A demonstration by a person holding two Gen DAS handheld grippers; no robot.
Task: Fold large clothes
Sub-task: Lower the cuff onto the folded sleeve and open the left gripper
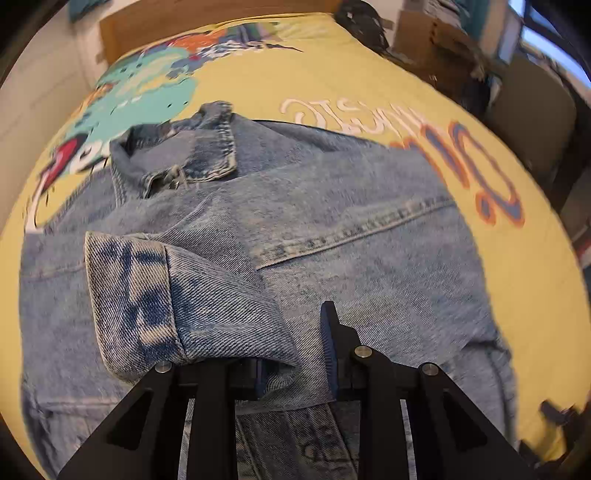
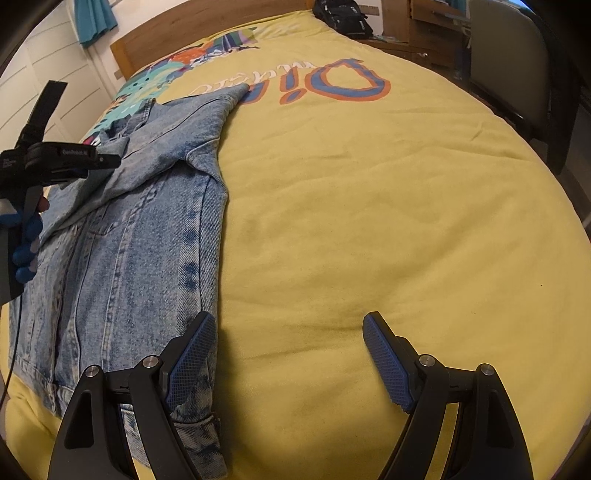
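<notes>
A light blue denim jacket lies spread on the yellow printed bed cover, collar toward the headboard. My left gripper is shut on the jacket's sleeve, and the cuff hangs folded over to the left of the fingers; the left finger is mostly hidden by the cloth. In the right wrist view the jacket fills the left side. My right gripper stands open above the bed cover, its left finger over the jacket's right edge, nothing between the pads.
A wooden headboard closes the far end of the bed. A black bag sits at the far corner. A chair stands on the right. A gloved hand holds the left gripper's body at the left edge.
</notes>
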